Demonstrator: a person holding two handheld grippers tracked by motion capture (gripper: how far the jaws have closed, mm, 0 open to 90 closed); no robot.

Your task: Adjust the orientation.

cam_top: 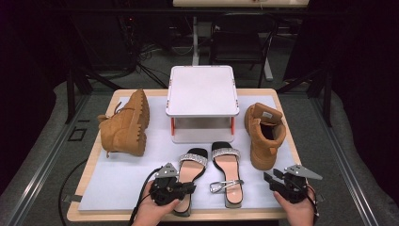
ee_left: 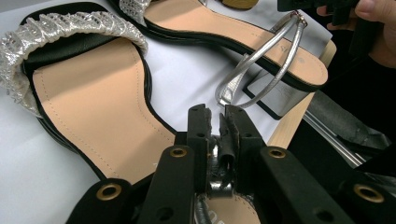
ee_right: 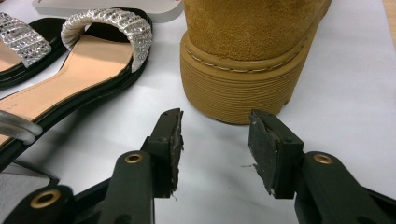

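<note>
Two black sandals with glittery silver toe bands lie side by side at the front of the white mat, the left sandal (cam_top: 193,162) and the right sandal (cam_top: 228,172). My left gripper (cam_top: 189,188) sits over the left sandal's heel. In the left gripper view my left gripper (ee_left: 215,116) is shut on that sandal's thin silver ankle strap (ee_left: 217,161), above the tan insole (ee_left: 93,102). The right sandal's own silver strap (ee_left: 261,60) loops free. My right gripper (cam_top: 269,178) stands open and holds nothing just in front of the upright tan boot's toe (ee_right: 233,88); its fingertips (ee_right: 215,135) are apart.
A second tan boot (cam_top: 126,125) lies on its side at the left. A white two-level stand (cam_top: 202,89) occupies the mat's back centre. The wooden table edge (cam_top: 207,215) runs close under both hands.
</note>
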